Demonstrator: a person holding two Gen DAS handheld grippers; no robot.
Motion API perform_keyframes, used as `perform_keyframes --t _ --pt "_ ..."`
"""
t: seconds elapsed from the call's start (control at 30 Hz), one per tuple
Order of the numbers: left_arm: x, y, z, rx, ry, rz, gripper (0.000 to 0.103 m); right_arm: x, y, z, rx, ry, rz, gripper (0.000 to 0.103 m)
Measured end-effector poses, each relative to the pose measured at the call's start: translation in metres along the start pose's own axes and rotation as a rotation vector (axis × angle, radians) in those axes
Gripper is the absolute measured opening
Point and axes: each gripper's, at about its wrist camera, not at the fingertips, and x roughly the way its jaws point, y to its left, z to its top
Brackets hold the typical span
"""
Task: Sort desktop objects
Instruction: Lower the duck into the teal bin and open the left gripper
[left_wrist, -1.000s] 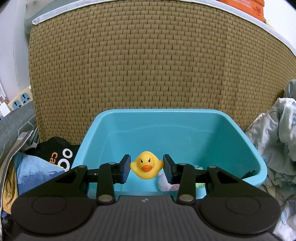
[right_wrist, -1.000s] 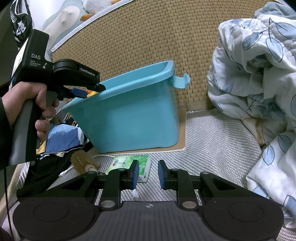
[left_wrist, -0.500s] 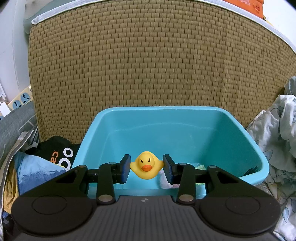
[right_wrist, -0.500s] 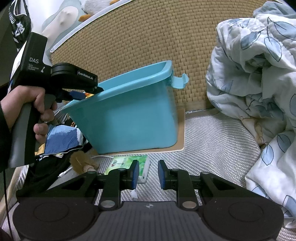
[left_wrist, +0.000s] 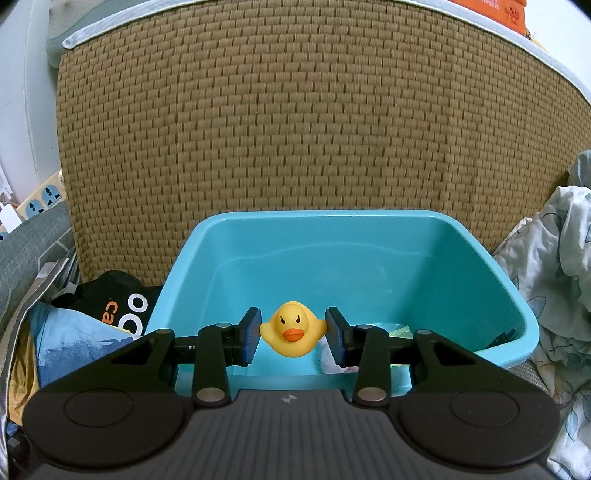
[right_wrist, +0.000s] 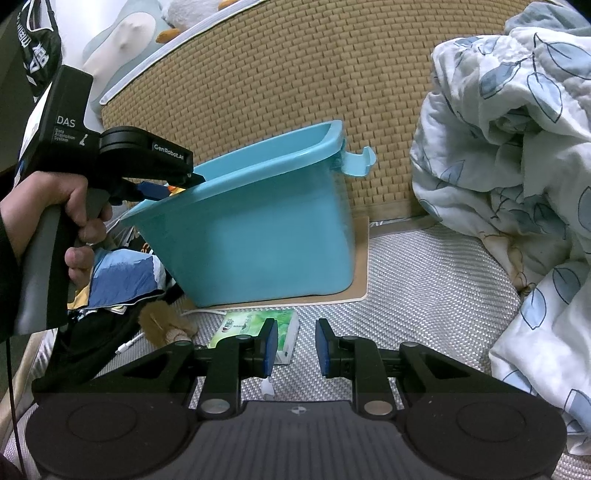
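My left gripper (left_wrist: 293, 334) is shut on a yellow rubber duck (left_wrist: 292, 328) and holds it over the near rim of a teal plastic bin (left_wrist: 517, 314). A few small items lie at the bin's bottom, partly hidden by the fingers. In the right wrist view the bin (right_wrist: 258, 236) stands on a thin board, and the left gripper (right_wrist: 173, 186) reaches over the bin's left rim with a bit of the duck showing. My right gripper (right_wrist: 295, 345) is open and empty, low over the woven mat. A green and white packet (right_wrist: 255, 326) lies just ahead of its left finger.
A woven rattan panel (left_wrist: 314, 129) stands behind the bin. A crumpled leaf-print quilt (right_wrist: 517, 166) fills the right side. Dark clothes and a blue bag (right_wrist: 118, 277) pile up left of the bin, with a small tan brush (right_wrist: 162, 325) and a white cable beside them.
The left gripper has moved slightly forward and up over the bin with the duck still held. The right gripper has hardly moved.
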Motion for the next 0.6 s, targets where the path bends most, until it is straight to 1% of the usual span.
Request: perform_keyframes --t 0.6 --pt "-0.0003 0.0017 -0.0018 -0.012 0.01 0.004 0.043 -0.0004 0.0012 -0.0002 -0.002 -0.002 0.003 0.025"
